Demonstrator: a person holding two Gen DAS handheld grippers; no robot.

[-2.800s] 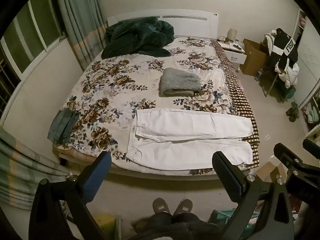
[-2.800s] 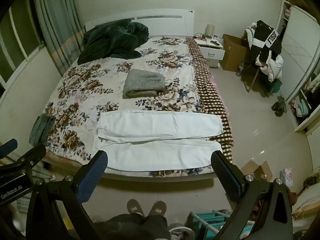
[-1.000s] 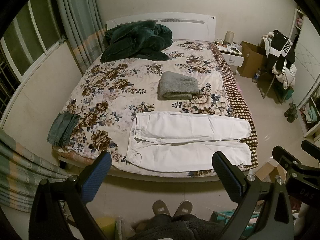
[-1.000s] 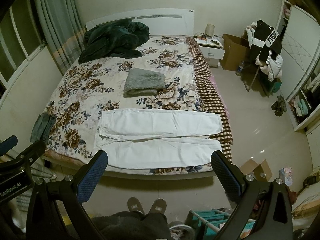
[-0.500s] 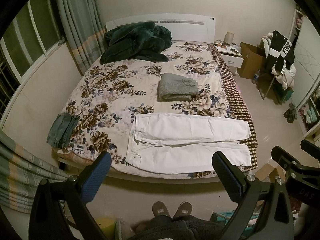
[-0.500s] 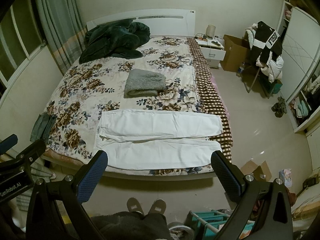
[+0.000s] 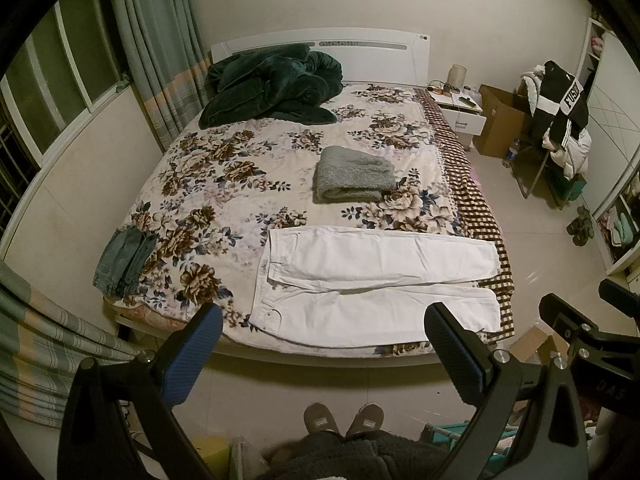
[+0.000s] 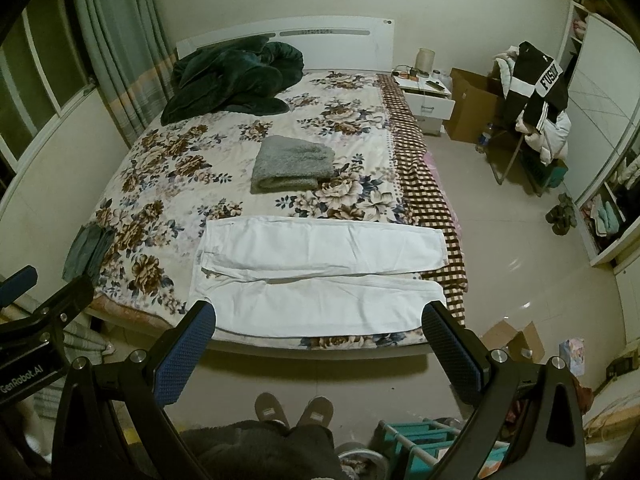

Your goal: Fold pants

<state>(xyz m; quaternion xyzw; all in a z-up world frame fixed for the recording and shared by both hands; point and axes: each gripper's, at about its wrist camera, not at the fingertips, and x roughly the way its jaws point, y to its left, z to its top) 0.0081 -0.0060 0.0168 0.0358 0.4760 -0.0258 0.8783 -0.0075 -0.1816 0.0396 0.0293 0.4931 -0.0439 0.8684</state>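
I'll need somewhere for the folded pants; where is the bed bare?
Free: the floral stretch between the grey folded blanket and the small jeans pile, below the dark green duvet. Crowded: the near edge, filled by the white pants.

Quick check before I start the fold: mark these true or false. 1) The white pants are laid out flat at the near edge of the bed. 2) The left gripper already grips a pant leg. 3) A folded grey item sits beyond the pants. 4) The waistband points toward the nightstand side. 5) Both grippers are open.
1) True: the white pants lie flat, both legs spread, along the bed's near edge.
2) False: the left gripper holds nothing and is short of the bed.
3) True: the folded grey item lies farther up the bed.
4) False: the waistband faces the window side; the leg ends point toward the nightstand side.
5) True: the right gripper is open as well.
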